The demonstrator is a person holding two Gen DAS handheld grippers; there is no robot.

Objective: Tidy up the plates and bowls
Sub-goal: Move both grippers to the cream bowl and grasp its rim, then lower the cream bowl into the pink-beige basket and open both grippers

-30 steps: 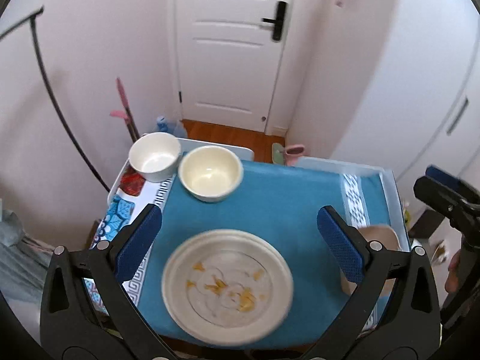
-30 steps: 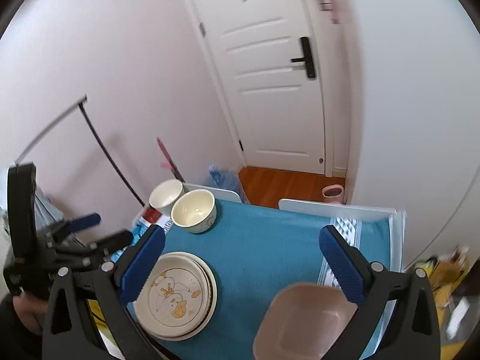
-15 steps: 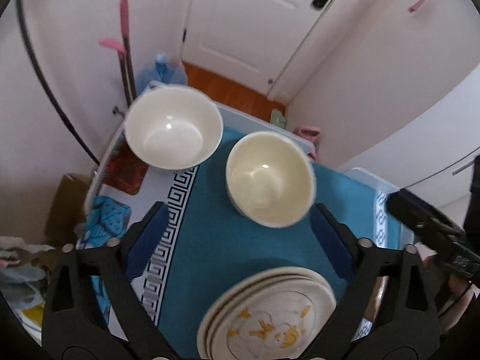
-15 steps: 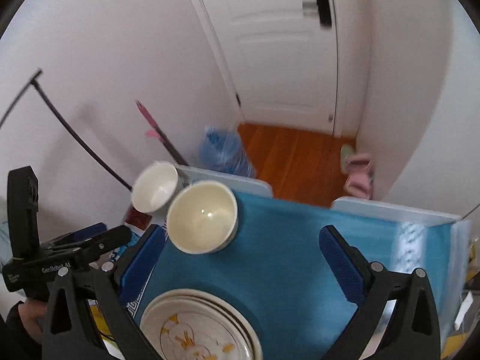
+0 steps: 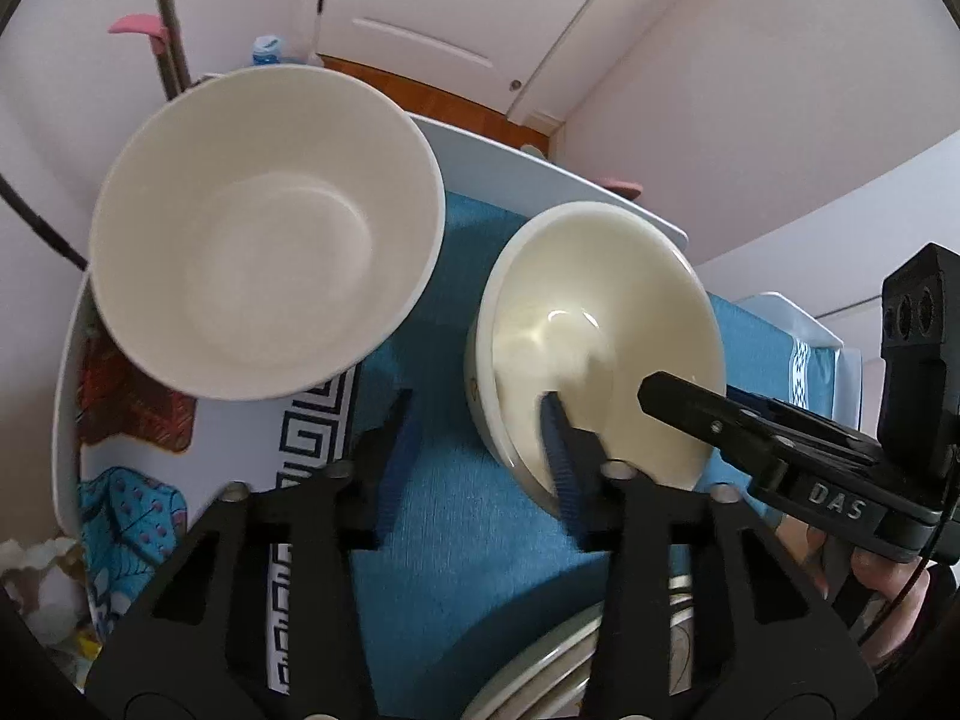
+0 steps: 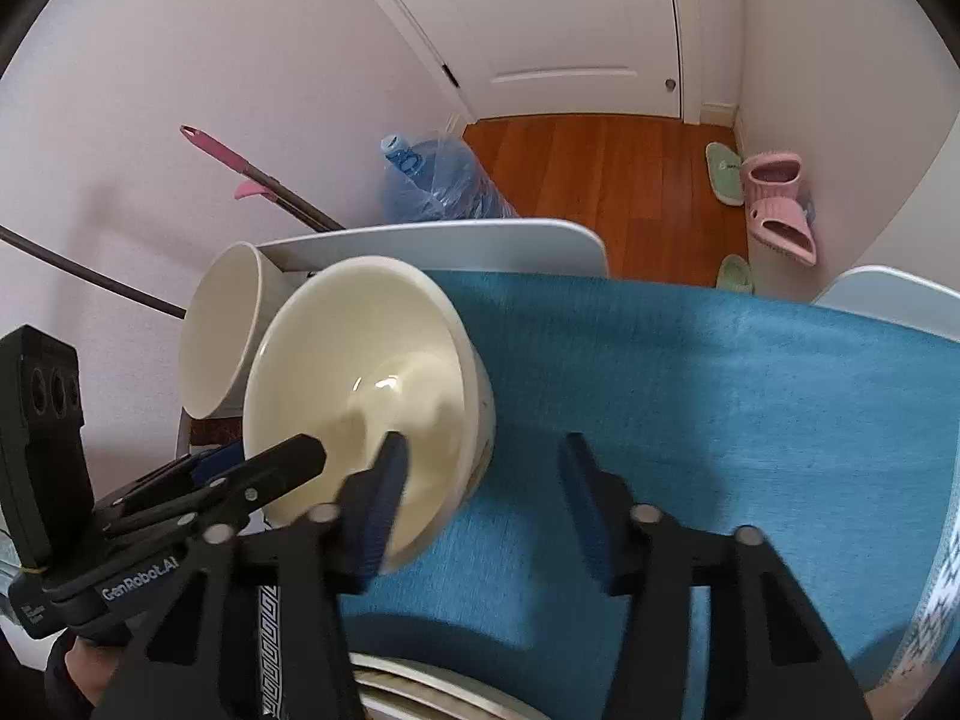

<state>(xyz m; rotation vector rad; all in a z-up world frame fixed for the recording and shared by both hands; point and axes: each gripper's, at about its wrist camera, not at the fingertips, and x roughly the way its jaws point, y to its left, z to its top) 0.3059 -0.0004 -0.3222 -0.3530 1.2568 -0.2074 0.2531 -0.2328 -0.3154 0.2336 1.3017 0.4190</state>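
Note:
A cream bowl [image 5: 606, 330] stands on the blue cloth, with a white bowl [image 5: 264, 228] to its left. My left gripper [image 5: 480, 450] is open, straddling the cream bowl's near-left rim: its right finger is inside the bowl, its left finger outside on the cloth. My right gripper [image 6: 480, 480] is open too, straddling the same bowl's [image 6: 372, 396] right rim, left finger inside, right finger outside. The white bowl also shows in the right wrist view [image 6: 222, 324] behind the cream one. The stack of plates [image 5: 570, 660] lies at the near edge, mostly hidden.
The blue cloth [image 6: 720, 396] covers the white table [image 5: 516, 162]. A water bottle [image 6: 432, 180], a pink-handled mop [image 6: 252, 180] and slippers [image 6: 774, 204] are on the floor beyond the table.
Both grippers have moved forward and down to the cream bowl and narrowed. Each now has one finger inside its rim. The plates have dropped to the bottom edge of both views.

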